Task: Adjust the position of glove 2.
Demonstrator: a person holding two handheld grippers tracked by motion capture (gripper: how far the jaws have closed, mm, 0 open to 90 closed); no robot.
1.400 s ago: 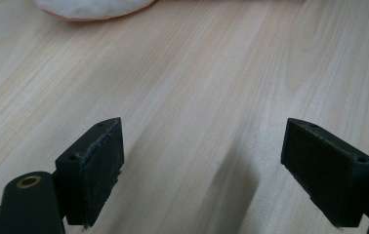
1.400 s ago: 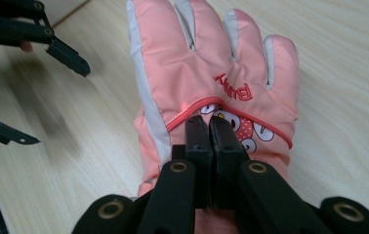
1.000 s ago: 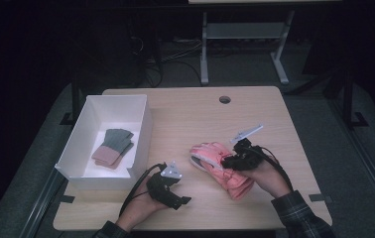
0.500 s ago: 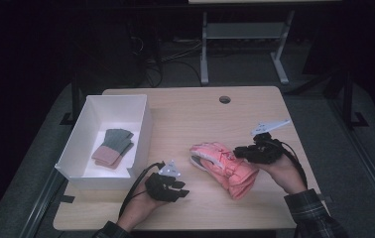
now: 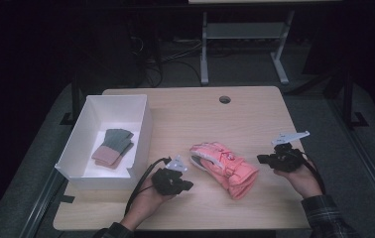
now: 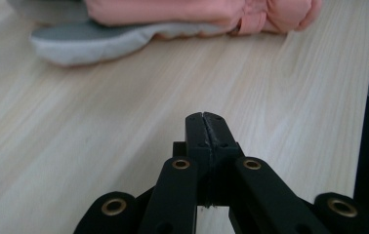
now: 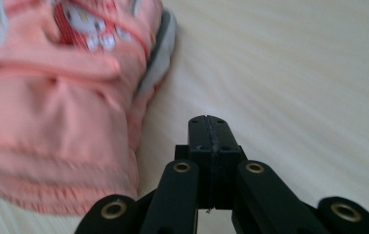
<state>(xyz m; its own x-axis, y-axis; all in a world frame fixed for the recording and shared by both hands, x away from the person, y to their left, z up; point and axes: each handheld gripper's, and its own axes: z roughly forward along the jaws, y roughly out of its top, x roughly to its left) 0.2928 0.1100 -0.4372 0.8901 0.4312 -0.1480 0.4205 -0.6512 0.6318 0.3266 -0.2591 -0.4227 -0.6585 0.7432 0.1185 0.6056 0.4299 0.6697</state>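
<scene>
Mid-table, pink gloves point(image 5: 225, 167) lie between both grippers, long axis running far-left to near-right. Left gripper point(image 5: 188, 186) nearer, jaws just closed empty; right gripper point(image 5: 261, 159) likewise closed, empty.

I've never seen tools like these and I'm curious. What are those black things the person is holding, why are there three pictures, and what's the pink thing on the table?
Those black things are grippers, hand-held tongs with two jaws. A person holds one in each hand: the left gripper and the right gripper.

One picture comes from a camera up high, looking down on the wooden table. The other two come from small cameras riding on each gripper, looking along its black jaws.

The pink thing is a padded pink glove with a grey palm, lying between the two grippers. At the left of the table stands a white box with a pair of folded knitted gloves, green and pink, inside.

Nothing is held. Both grippers' jaws are shut, pressed together with nothing between them, and neither touches the pink glove.
</scene>
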